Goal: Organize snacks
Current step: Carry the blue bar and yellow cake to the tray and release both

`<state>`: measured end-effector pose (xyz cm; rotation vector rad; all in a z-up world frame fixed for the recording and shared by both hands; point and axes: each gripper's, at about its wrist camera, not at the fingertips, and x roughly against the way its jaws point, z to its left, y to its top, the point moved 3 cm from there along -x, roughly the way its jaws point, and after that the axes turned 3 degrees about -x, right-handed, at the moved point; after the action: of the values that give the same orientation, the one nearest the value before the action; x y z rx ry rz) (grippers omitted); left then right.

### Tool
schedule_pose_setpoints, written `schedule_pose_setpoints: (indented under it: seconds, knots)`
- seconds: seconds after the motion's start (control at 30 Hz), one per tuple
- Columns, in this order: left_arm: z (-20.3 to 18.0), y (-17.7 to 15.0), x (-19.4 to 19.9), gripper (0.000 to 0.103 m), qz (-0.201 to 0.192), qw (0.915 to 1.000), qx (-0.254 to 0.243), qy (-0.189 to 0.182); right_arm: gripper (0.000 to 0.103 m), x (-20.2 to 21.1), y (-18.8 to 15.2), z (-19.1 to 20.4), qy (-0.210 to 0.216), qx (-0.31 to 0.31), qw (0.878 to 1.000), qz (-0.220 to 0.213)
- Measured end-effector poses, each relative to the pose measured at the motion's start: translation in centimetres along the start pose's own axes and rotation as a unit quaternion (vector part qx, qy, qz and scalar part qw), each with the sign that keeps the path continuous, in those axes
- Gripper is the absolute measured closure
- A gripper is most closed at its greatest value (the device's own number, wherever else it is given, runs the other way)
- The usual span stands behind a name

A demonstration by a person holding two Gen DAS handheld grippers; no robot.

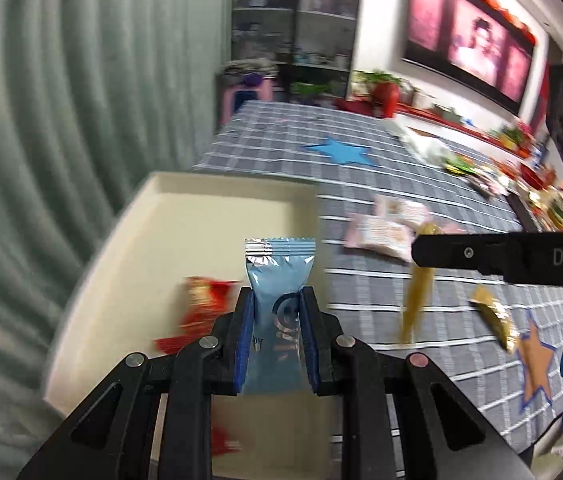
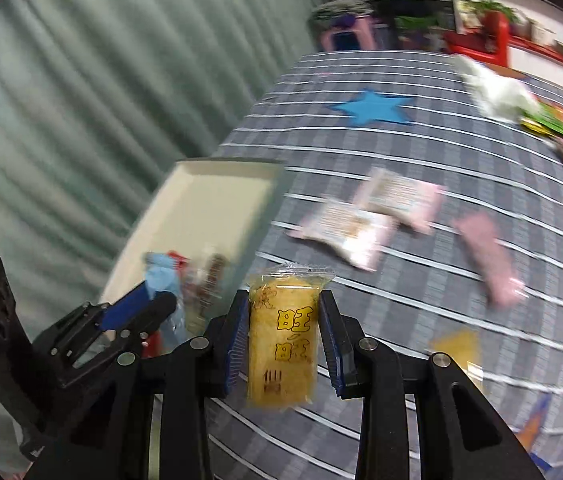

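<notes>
Left fingers (image 1: 274, 300) pinch a blue packet (image 1: 277, 280) above the cream tray (image 1: 185, 216); right fingers (image 2: 283, 304) clamp a yellow cracker pack (image 2: 283, 336) over the checked worktop (image 2: 421, 152), beside the tray.

The right gripper (image 2: 283, 336) clamps a yellow rice cracker packet (image 2: 281, 340) above the checked tablecloth (image 2: 401, 152). The left gripper (image 2: 137, 312) holds a blue packet (image 2: 163, 276) over the cream tray (image 2: 209, 200).

Left hand-held gripper (image 1: 276, 312) clamped on a packet, right hand-held gripper (image 2: 283, 318) likewise
</notes>
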<state>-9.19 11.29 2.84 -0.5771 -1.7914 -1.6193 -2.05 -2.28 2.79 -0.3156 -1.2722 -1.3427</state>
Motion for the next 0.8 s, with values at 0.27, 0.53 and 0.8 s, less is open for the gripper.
schedule_pose_setpoints:
  seconds: [0.27,0.53,0.8]
  knots:
    - [4.2,-1.3,-1.8,0.078,0.019,0.9990,0.039,0.014,0.067,-5.5,2.9,6.4,0.025,0.028,0.999,0.017]
    - [5.2,-2.1,-2.1,0.020,0.004,0.9978,0.066,0.007,0.010,-5.4,3.4,3.9,-0.048,0.032,0.998,0.003]
    - [2.8,-1.2,-1.5,0.019,0.004,0.9993,0.033,-0.014,0.010,-3.5,1.3,-5.4,-0.121,-0.047,0.991,0.025]
